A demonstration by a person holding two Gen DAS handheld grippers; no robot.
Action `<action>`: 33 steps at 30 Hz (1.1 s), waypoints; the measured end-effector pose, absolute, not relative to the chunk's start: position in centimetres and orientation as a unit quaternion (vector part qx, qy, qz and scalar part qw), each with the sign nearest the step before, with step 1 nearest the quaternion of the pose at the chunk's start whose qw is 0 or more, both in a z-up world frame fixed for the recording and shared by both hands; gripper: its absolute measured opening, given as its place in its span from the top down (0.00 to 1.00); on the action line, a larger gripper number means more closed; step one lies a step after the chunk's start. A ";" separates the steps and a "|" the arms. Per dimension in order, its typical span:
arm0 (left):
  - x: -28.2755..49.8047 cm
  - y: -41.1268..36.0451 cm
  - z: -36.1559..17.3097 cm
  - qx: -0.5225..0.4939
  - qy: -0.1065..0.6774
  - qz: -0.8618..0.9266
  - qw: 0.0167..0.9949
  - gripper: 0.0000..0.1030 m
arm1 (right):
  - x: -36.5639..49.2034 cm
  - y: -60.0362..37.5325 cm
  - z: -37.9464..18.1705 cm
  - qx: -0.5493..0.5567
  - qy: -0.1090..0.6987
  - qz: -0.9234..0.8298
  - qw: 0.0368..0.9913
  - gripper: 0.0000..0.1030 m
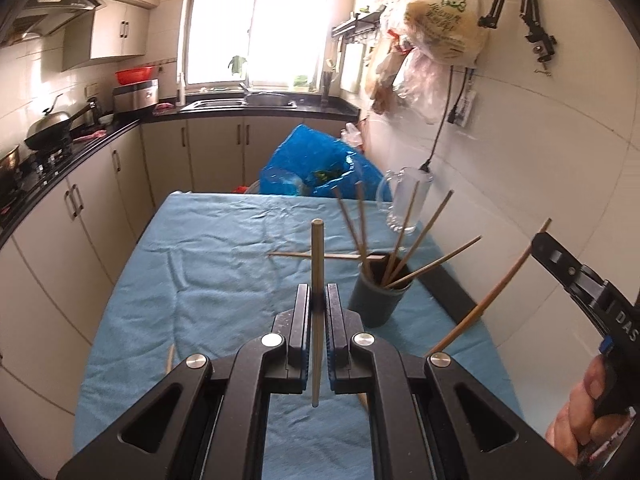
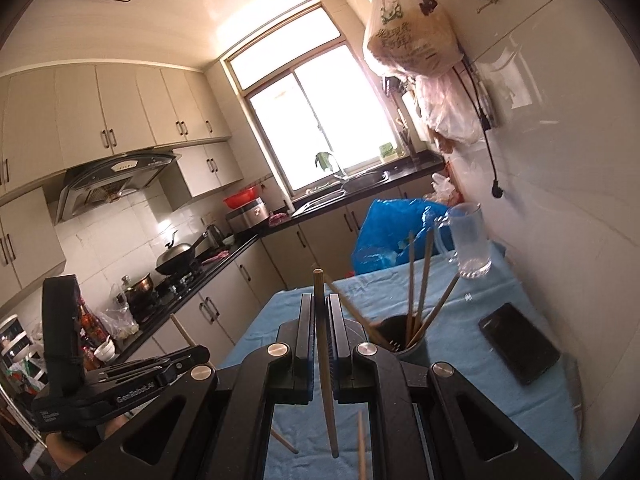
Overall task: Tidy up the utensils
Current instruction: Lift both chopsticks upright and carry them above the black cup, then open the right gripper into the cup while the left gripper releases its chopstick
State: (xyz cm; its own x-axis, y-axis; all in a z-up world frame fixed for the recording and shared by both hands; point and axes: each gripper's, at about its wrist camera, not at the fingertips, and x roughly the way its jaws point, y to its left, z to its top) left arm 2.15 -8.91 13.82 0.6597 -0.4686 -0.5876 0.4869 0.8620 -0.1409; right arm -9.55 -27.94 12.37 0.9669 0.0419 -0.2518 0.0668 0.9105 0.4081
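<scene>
Your left gripper [image 1: 318,306] jaws are clamped on an upright chopstick [image 1: 317,264]; your right gripper [image 2: 320,322] jaws pinch another chopstick [image 2: 325,360]. Both are gripped mid-length, so either could pivot or slip. The dark holder cup [image 1: 378,300] stands to the right on the blue-clothed surface [image 1: 192,280], and its splayed sticks could block entry or tip it. A glass mug [image 2: 468,240] and black phone [image 2: 518,346] lie near.

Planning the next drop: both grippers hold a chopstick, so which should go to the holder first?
Probably right: the right gripper has the holder just beside its fingertips, while the left gripper sits farther back.
</scene>
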 end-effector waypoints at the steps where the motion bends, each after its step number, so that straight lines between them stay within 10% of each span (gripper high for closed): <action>1: 2.3 -9.2 14.1 0.014 0.318 -0.266 0.910 0.94 | -9.5 -28.3 12.7 0.212 0.127 -0.009 0.969 0.94; 33: 14.2 -22.4 16.4 0.001 0.332 -0.309 0.891 0.94 | 3.6 -34.8 16.0 0.161 0.158 -0.110 0.968 0.94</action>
State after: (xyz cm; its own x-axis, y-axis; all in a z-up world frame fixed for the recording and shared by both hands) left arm 14.15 -22.45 16.43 0.5881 -0.5501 -0.5928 0.5515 0.8090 -0.2035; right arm 3.58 -34.84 16.04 0.9258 -0.1621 -0.3415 0.2641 0.9237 0.2775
